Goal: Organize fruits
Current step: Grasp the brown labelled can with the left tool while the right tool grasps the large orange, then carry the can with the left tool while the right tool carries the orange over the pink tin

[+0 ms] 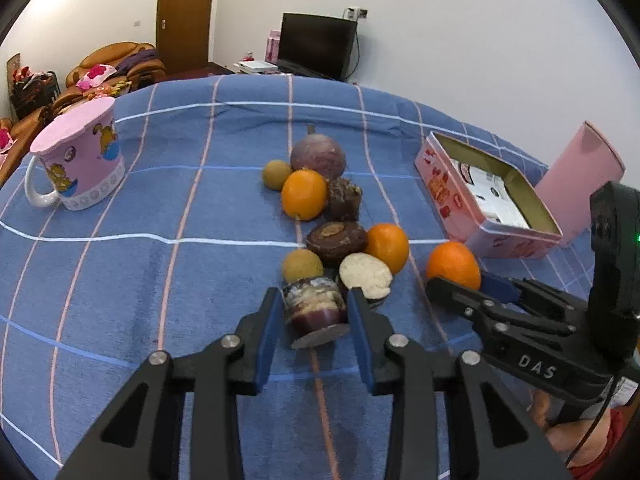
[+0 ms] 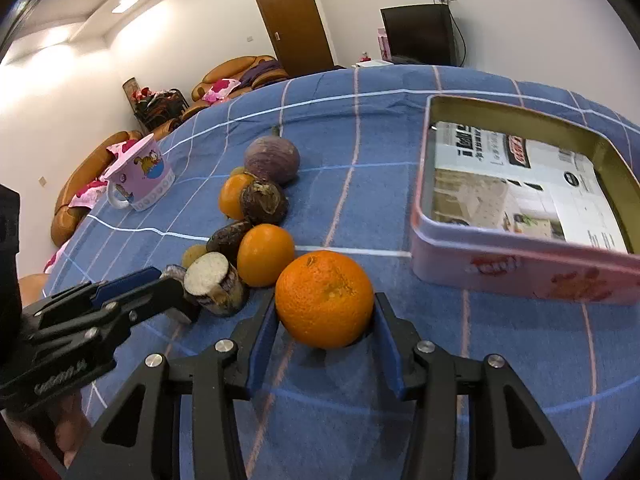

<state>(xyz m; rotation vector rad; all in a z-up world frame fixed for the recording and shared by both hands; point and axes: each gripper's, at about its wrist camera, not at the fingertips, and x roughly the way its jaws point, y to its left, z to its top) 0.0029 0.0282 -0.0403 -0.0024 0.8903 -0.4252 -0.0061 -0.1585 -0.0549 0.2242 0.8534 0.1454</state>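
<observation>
Cloth [image 1: 120,280]: blue, checked with white and pink lines
Orange [image 2: 325,299] between right gripper pads: bright orange
Cut piece [image 1: 314,312] between left gripper pads: purple-brown skin, grey cut face
Tin [image 2: 520,268]: pink, red print, gold inside
Mug [image 1: 80,164]: pink, cartoon cats
Pads [image 1: 268,336]: blue
</observation>
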